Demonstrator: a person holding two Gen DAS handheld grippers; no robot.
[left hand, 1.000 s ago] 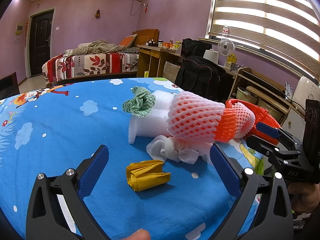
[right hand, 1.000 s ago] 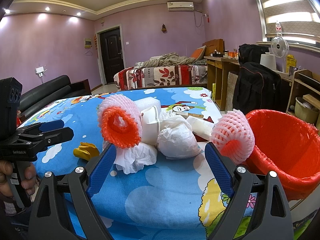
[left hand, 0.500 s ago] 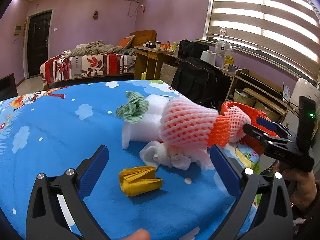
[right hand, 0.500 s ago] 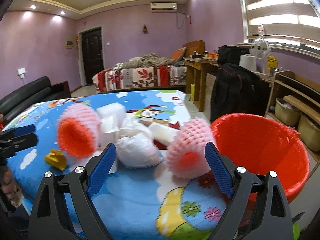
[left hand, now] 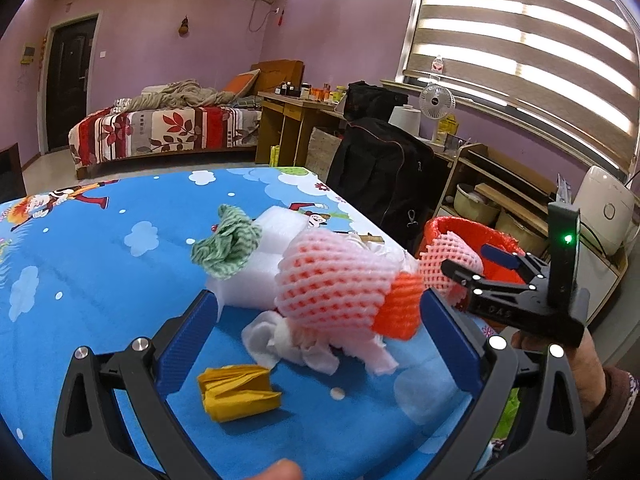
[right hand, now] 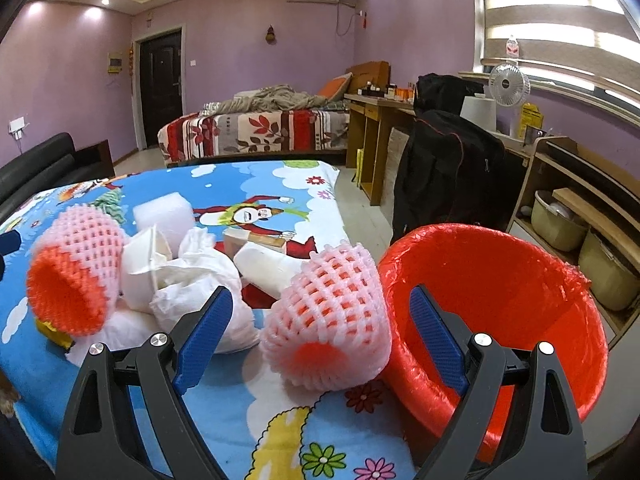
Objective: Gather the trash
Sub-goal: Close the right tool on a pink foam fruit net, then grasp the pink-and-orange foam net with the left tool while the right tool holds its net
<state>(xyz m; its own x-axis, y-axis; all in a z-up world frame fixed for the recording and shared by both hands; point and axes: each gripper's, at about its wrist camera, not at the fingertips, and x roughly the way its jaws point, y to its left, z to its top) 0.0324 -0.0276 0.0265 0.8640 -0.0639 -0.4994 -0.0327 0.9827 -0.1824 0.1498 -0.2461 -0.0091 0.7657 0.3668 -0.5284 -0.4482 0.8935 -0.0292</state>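
Note:
Trash lies heaped on the blue cartoon tablecloth. A large pink foam net with an orange core lies between my open left gripper's fingers. A yellow folded wrapper, crumpled white tissue, white foam blocks and a green net lie around it. My right gripper is open around a smaller pink foam net beside the red-lined bin. The right gripper also shows in the left wrist view.
A white paper cup, a crumpled white bag and a white tube lie in the heap. The bin stands at the table's right edge. A black bag on a chair, shelves and a bed stand beyond.
My right gripper has swung right, from the middle of the heap to the smaller pink net beside the bin. My left gripper has moved forward around the large pink net.

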